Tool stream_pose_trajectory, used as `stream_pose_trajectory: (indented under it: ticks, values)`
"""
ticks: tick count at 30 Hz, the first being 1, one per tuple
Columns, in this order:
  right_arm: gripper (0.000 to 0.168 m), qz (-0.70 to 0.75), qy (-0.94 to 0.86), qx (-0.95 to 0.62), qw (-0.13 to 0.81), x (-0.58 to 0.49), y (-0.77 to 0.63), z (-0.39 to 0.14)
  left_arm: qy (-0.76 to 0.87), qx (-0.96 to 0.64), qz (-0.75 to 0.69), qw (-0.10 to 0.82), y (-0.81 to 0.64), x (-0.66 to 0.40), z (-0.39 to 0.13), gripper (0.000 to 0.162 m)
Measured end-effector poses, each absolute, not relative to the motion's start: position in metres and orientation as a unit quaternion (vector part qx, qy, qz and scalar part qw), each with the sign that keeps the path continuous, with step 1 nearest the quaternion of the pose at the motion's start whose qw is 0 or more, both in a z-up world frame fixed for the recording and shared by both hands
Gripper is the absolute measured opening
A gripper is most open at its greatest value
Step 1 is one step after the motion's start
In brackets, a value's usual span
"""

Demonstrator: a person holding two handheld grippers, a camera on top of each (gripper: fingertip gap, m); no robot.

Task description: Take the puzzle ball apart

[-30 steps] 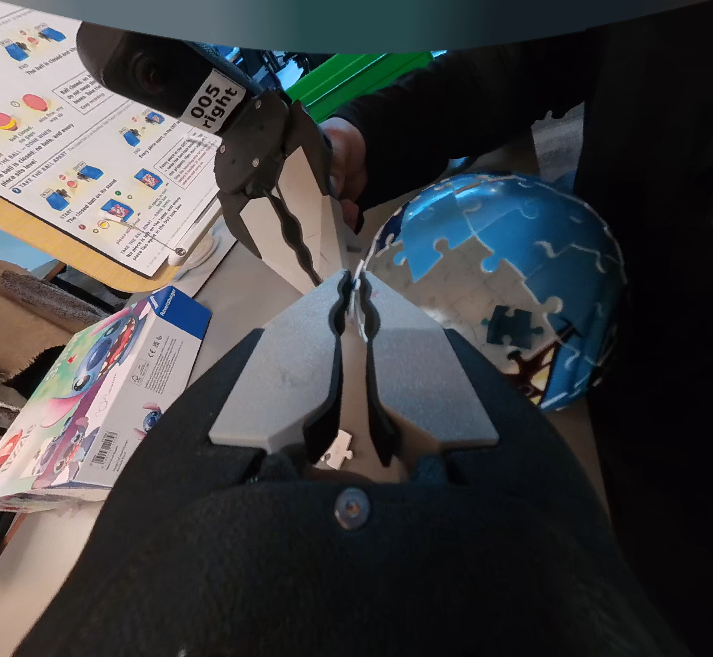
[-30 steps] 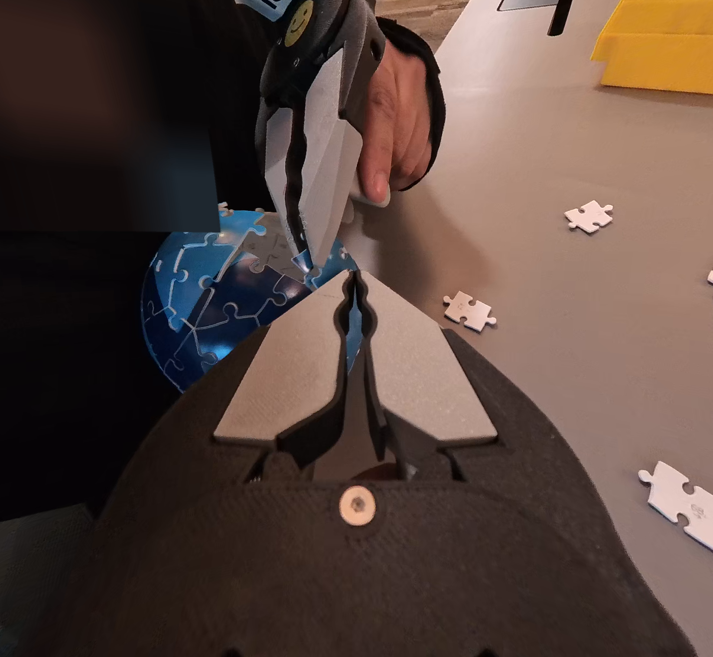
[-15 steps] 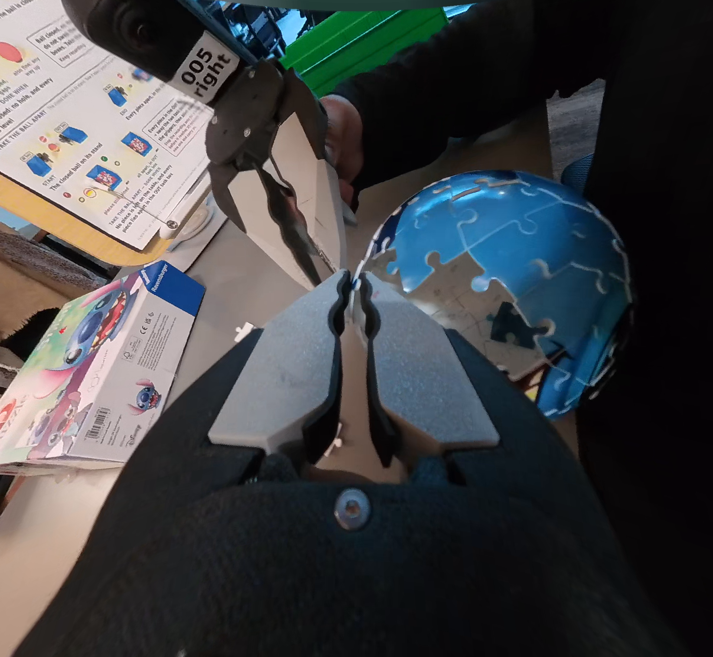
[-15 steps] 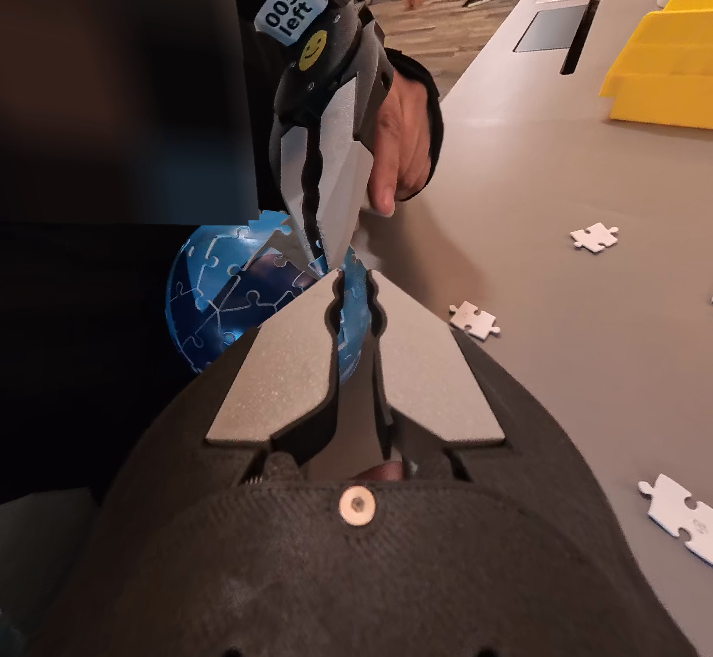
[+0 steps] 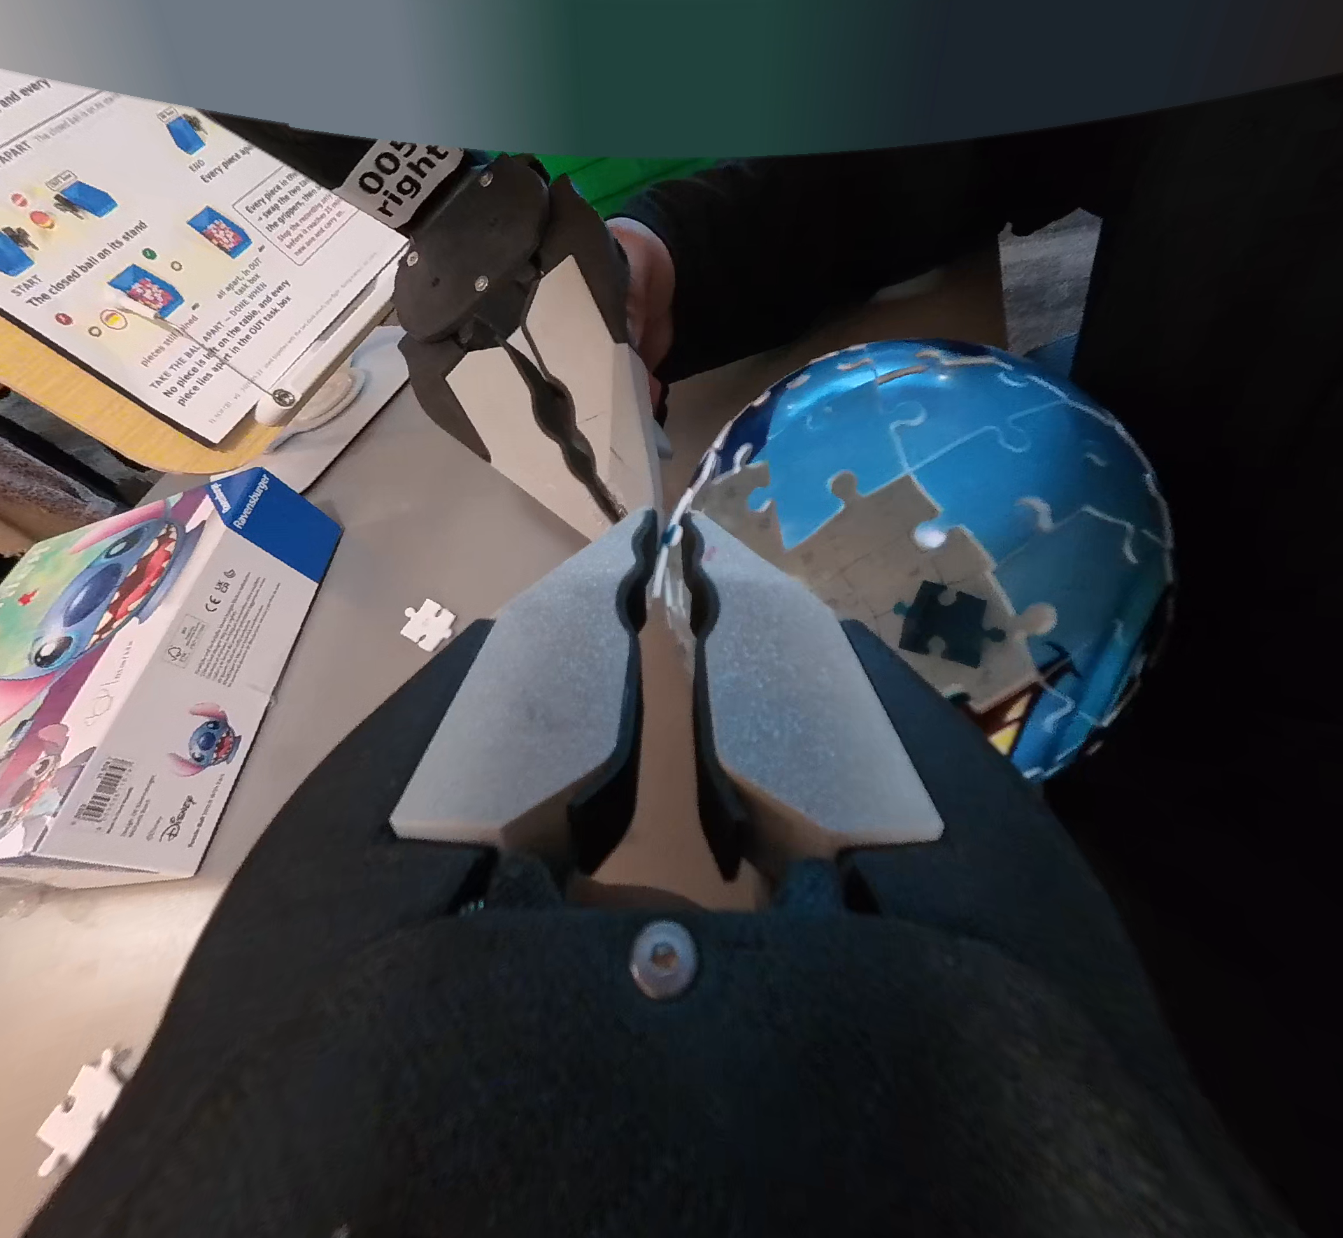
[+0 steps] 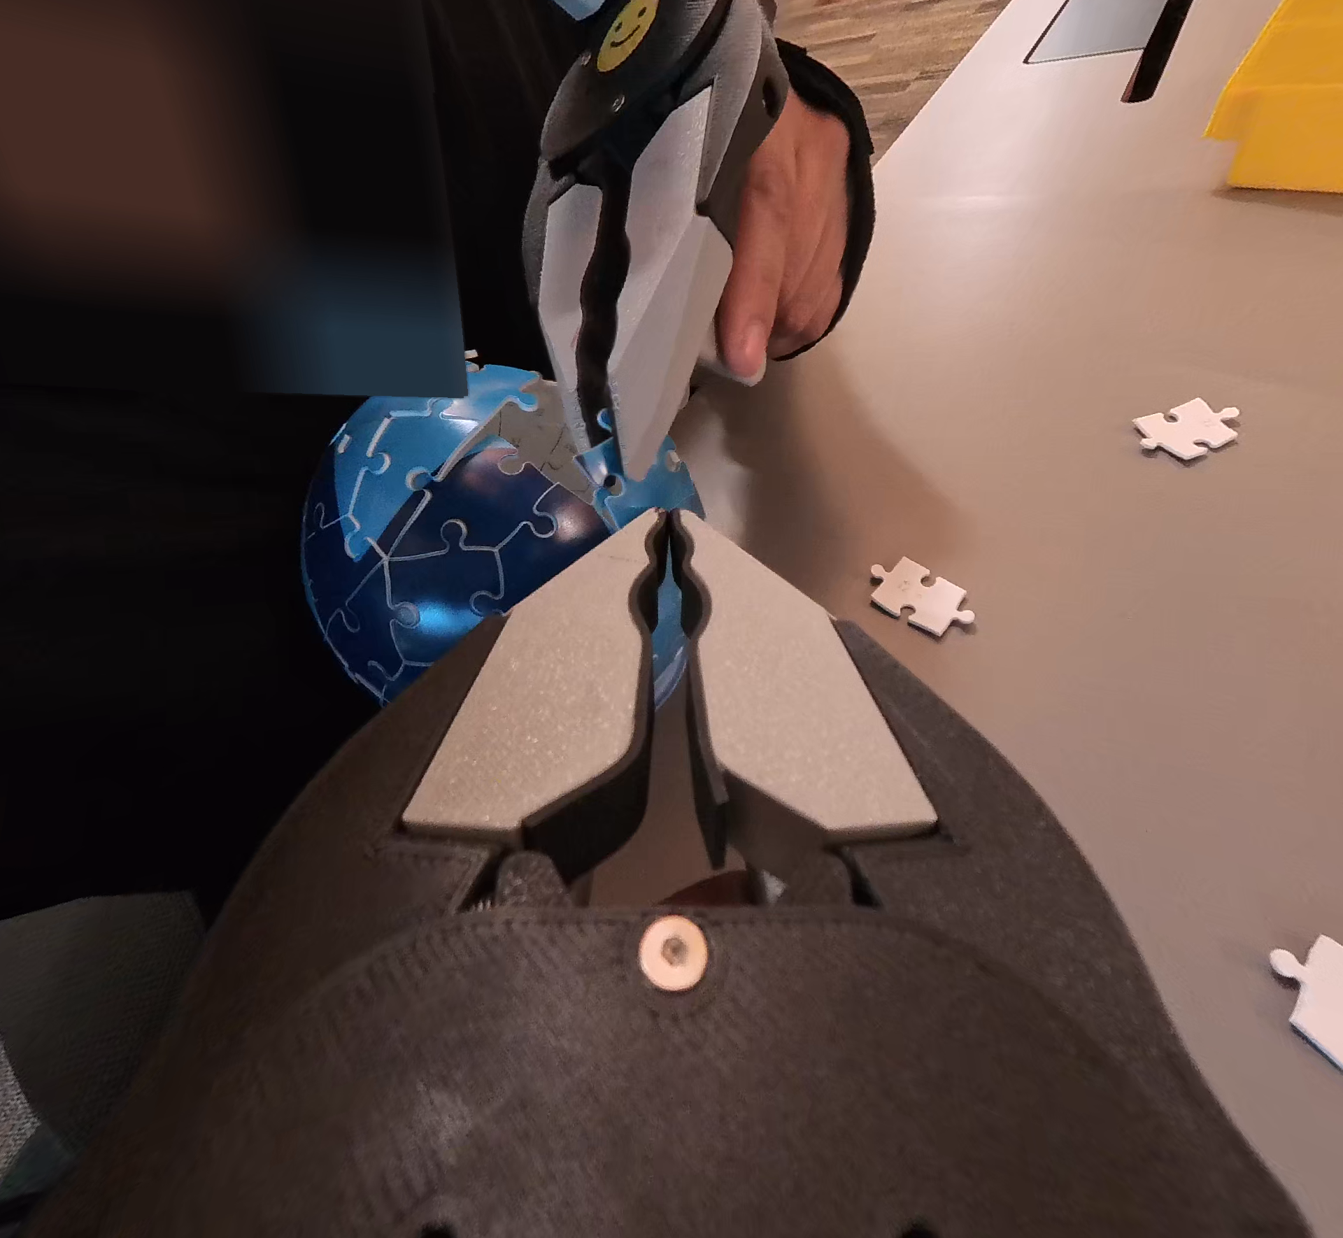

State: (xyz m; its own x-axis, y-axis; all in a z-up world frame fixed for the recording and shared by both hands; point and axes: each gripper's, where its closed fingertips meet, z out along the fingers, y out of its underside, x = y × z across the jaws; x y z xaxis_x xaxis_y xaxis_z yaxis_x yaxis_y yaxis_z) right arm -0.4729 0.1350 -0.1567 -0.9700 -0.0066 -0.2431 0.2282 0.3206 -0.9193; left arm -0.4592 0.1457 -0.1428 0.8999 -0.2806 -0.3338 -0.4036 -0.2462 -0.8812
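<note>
The blue puzzle ball (image 5: 981,476) rests at the table's near edge against a person's dark clothes, with part of its shell open and the grey inside showing. My left gripper (image 5: 665,534) is shut on the thin rim of the ball's open edge. My right gripper (image 6: 668,520) is shut on a blue piece (image 6: 654,487) at the same rim of the ball (image 6: 436,571), tip to tip with the left gripper (image 6: 614,462). In the left wrist view the right gripper (image 5: 628,513) comes down from the upper left.
Loose white pieces lie on the grey table (image 6: 1090,331): one near the ball (image 6: 919,596), one farther right (image 6: 1188,436), one at the frame edge (image 6: 1315,1007). The puzzle's box (image 5: 145,658), an instruction sheet (image 5: 182,258) and a yellow bin (image 6: 1286,106) stand around.
The right gripper's fingers were slightly apart half a second ago and are now shut at the ball's rim. The left gripper keeps its hold; the ball has shifted a little.
</note>
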Motion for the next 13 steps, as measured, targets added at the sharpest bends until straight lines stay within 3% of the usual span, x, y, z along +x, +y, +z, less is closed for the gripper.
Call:
stream_pose_trajectory:
  ticks: [10, 13]
  values:
    - [0.0, -0.58, 0.806, 0.068, 0.1, -0.472, 0.135, -0.157, 0.233, -0.783, 0.067, 0.573, 0.139, -0.464, -0.142, 0.012]
    - [0.0, -0.58, 0.806, 0.067, 0.099, -0.472, 0.134, -0.156, 0.242, -0.783, 0.072, 0.568, 0.135, -0.466, -0.144, 0.007]
